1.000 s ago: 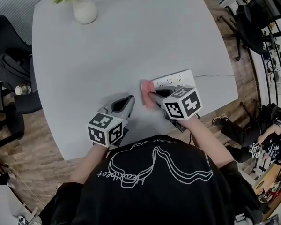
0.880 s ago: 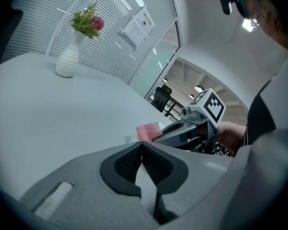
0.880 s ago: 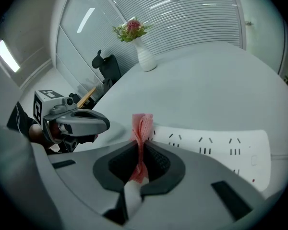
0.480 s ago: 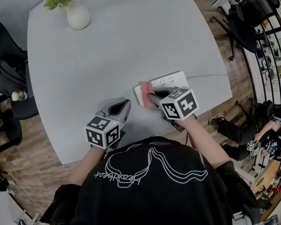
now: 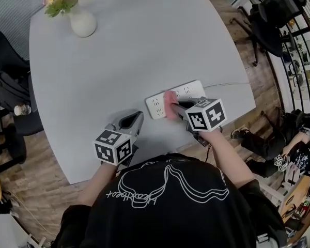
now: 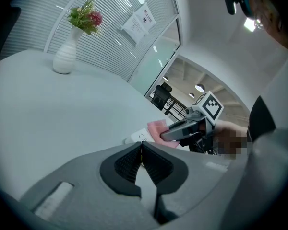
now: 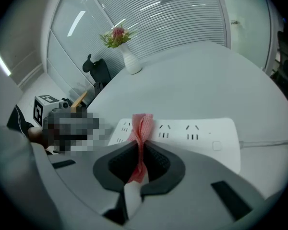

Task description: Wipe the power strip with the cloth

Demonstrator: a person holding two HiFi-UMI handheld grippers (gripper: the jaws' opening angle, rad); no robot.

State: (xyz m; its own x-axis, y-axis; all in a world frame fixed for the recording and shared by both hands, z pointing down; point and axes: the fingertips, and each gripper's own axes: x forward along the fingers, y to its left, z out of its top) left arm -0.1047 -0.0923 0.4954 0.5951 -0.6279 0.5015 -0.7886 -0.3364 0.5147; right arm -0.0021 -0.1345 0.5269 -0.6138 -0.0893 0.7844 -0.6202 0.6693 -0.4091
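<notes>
Nearest the person, the left claw (image 6: pixel 141 152) is pinched together and empty, left of the power strip (image 5: pixel 194 91). The right claw (image 7: pixel 140 159) grips a thin, soft pink cloth (image 7: pixel 141 126), its bunched edge pressed on the strip's middle-left. The strip is a flat, smooth white plastic bar near the front edge of the desk (image 5: pixel 144 45). Nothing holds it, so a wipe may push it across the slick grey top or tug its thin cable (image 5: pixel 232 83). Far beyond the strip stands a rounded white vase (image 5: pixel 82 22).

Pale grey round table (image 5: pixel 144 50), wood-plank floor (image 5: pixel 39 161), black office chairs (image 5: pixel 268 30), slatted blinds (image 7: pixel 153 18), white vase of flowers (image 5: pixel 82 24)
</notes>
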